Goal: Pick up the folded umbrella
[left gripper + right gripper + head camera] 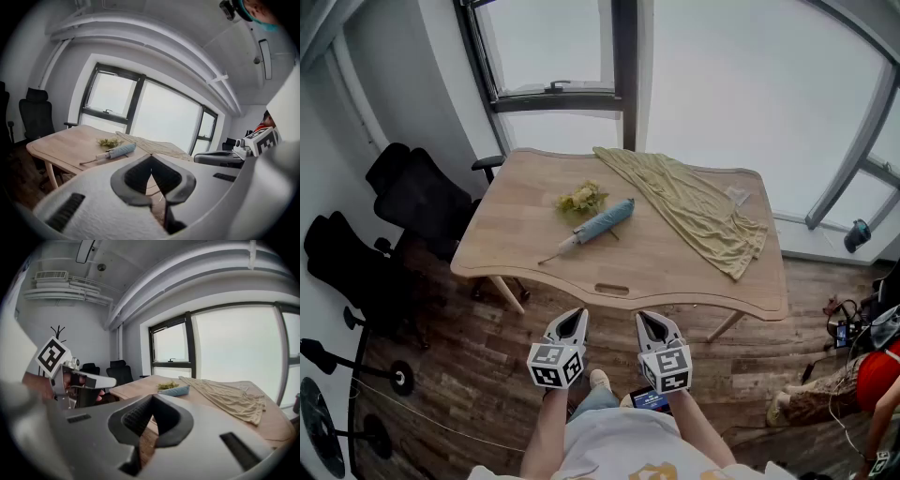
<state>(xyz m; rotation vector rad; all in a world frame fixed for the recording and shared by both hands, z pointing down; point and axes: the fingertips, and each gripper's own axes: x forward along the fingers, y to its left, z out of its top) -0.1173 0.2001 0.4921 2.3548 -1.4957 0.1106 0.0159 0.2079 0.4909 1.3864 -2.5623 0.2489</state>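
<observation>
The right edge cuts off a person in red [874,375], and the small thing [736,195] by the cloth [694,206] is unclear.

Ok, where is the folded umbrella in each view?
Head view: umbrella, upper centre, left of the beige cloth.
Left gripper view: umbrella, left of centre.
Right gripper view: umbrella, just right of centre.
Shared landmark: the beige cloth, right of it everywhere.

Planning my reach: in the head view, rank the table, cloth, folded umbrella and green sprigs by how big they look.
Largest to smallest:
1. table
2. cloth
3. folded umbrella
4. green sprigs
The last three all lie on the table, so nearness to the camera hardly skews the order.
</observation>
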